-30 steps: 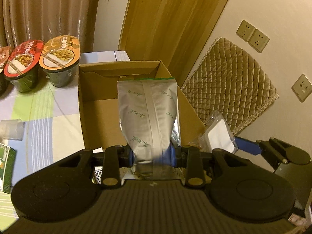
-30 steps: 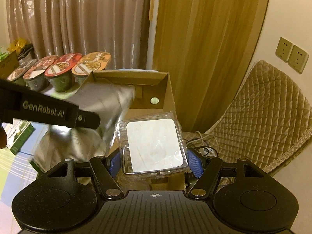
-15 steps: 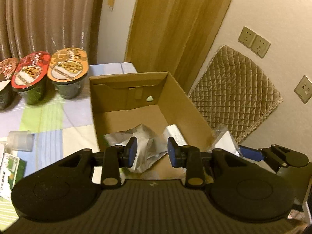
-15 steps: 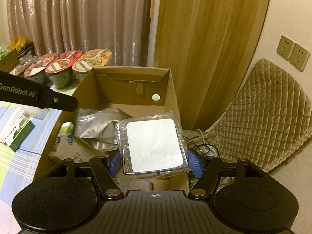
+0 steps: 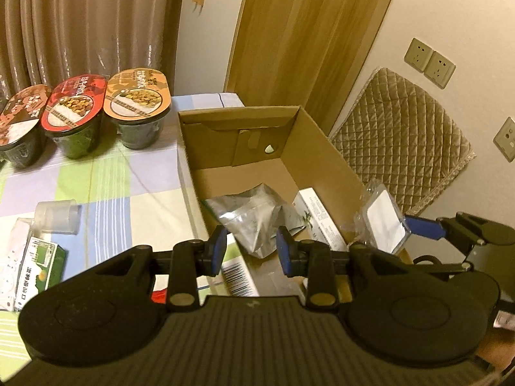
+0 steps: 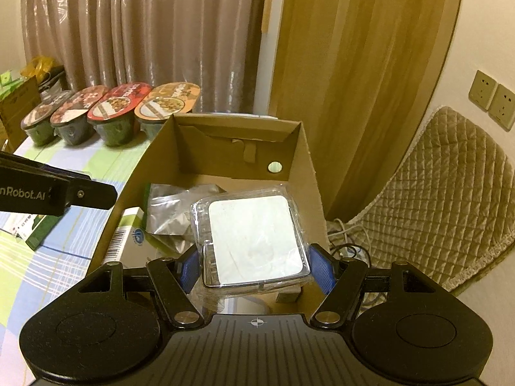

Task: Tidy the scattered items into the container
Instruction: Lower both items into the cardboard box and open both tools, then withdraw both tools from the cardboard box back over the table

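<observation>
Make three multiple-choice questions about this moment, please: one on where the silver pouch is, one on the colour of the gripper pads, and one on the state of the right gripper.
1. Where does the silver pouch lie?
A. Inside the cardboard box
B. On the tablecloth beside the bowls
C. On the quilted cushion

2. What colour are the pads of the left gripper?
A. Red
B. Blue
C. White

3. In what state is the right gripper?
A. Open and empty
B. Fully shut on nothing
C. Shut on the clear plastic pack

Answers:
1. A, the pouch rests on the box floor among other packets.
2. B, both pads show blue in the left wrist view.
3. C, the pack with the white square sits clamped between its two pads above the box.
</observation>
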A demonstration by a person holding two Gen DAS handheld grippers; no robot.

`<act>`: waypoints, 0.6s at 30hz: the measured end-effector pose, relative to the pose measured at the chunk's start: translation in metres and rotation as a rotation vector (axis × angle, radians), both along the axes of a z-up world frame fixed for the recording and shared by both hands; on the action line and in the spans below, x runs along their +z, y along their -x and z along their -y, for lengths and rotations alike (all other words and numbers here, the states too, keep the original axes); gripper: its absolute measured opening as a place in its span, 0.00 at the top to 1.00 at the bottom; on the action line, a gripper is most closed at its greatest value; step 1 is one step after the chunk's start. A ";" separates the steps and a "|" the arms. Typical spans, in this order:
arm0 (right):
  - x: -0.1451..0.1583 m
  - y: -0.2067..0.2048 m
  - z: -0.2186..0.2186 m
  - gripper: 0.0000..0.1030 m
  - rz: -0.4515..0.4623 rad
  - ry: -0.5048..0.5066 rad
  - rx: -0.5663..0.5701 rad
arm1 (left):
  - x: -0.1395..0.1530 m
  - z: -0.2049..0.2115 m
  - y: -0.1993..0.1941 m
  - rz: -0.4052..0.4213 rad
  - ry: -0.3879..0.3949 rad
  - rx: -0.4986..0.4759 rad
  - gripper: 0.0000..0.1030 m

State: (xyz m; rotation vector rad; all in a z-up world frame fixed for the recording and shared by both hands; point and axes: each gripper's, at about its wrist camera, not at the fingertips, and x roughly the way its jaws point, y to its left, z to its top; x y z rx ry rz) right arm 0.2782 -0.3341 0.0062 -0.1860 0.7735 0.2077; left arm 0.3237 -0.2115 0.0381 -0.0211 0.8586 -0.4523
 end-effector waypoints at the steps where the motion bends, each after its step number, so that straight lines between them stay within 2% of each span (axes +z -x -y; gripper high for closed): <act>1: 0.000 -0.001 -0.001 0.31 -0.001 0.002 0.003 | 0.000 -0.001 0.001 0.005 -0.009 -0.002 0.72; 6: -0.003 -0.004 -0.008 0.31 -0.007 0.003 0.007 | -0.001 -0.010 0.003 0.010 -0.030 0.004 0.71; 18: -0.005 -0.007 -0.017 0.30 0.010 -0.004 -0.002 | -0.007 -0.031 0.006 0.005 -0.059 0.015 0.61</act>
